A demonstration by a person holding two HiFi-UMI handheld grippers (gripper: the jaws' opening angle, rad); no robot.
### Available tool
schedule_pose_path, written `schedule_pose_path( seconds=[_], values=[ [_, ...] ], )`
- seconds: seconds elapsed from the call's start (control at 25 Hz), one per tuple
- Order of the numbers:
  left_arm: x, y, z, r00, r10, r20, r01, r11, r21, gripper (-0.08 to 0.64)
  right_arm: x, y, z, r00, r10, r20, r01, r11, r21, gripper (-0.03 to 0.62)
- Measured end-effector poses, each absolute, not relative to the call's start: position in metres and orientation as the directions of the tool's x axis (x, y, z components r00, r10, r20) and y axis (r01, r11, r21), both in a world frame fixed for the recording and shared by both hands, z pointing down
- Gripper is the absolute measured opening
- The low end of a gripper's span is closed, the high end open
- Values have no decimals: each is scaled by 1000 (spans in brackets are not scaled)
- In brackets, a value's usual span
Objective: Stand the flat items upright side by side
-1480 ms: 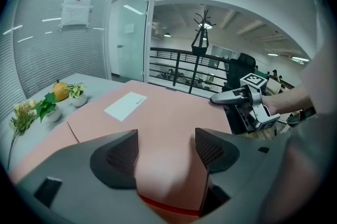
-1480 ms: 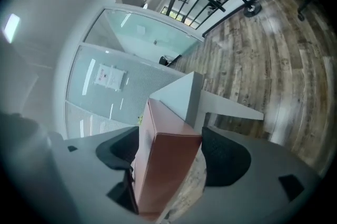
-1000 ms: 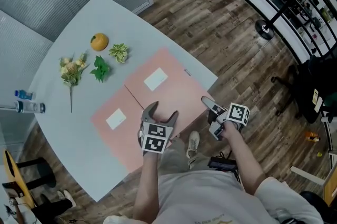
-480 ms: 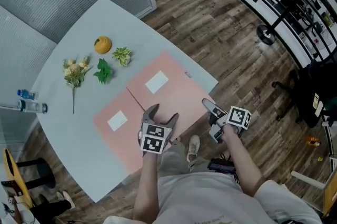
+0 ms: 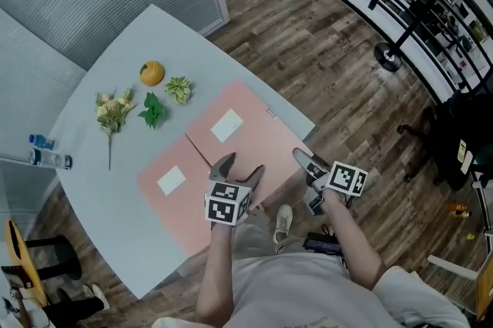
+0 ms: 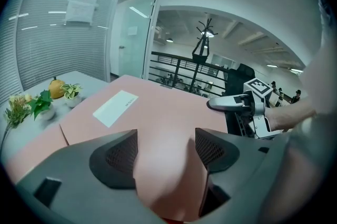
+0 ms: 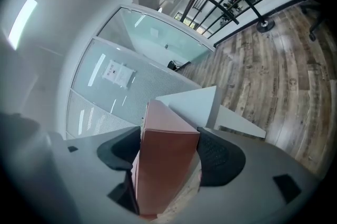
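Observation:
Two flat pink folders lie side by side on the pale table [image 5: 146, 38], each with a white label. The left folder [image 5: 166, 188] lies untouched. My left gripper [image 5: 237, 169] hovers over the near edge of the right folder [image 5: 250, 138], jaws spread wide. In the left gripper view its pink cover [image 6: 158, 112] runs between the open left gripper [image 6: 166, 149]. My right gripper [image 5: 303, 159] is at that folder's near right corner. In the right gripper view the pink corner [image 7: 166, 154] fills the gap of the right gripper [image 7: 167, 162], both pads against it.
An orange [image 5: 152, 73], a small potted plant [image 5: 179, 88], green leaves [image 5: 152, 111] and a flower sprig [image 5: 112, 111] sit at the table's far left. A bottle [image 5: 46, 158] lies at the left edge. Wood floor and a railing lie to the right.
The head view has drifted slightly. Both grippers stay at the right folder's near edge, the right one a touch closer in. Neither folder has moved.

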State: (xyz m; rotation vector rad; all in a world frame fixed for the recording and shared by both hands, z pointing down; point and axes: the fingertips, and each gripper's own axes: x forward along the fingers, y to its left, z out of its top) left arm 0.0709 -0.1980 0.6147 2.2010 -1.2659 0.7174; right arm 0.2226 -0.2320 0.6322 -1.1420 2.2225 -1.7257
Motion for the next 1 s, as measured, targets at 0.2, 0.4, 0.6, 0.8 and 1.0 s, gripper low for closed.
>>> schedule_pose_path(
  seconds=[0.2,0.4,0.6,0.8,1.0],
  values=[
    [78,-199,617,442,-623,645,-885,-419,201,330,222,-234,618,-710,-619,337,-522,141,-841,351],
    [77,-200,614,438,-634,637,-890,-405,209,330,220,-235,607,-708,-620,338,-542,171,-823,350],
    [78,-201,607,449,-647,616,-889,-393,236,330,219,-235,586,-713,-616,335,-574,238,-783,348],
    [78,-201,602,467,-653,596,-882,-389,265,330,214,-234,567,-724,-606,330,-595,304,-744,342],
    [77,-199,599,483,-663,572,-875,-386,291,330,211,-231,554,-726,-598,340,-619,352,-702,339]
  ],
)
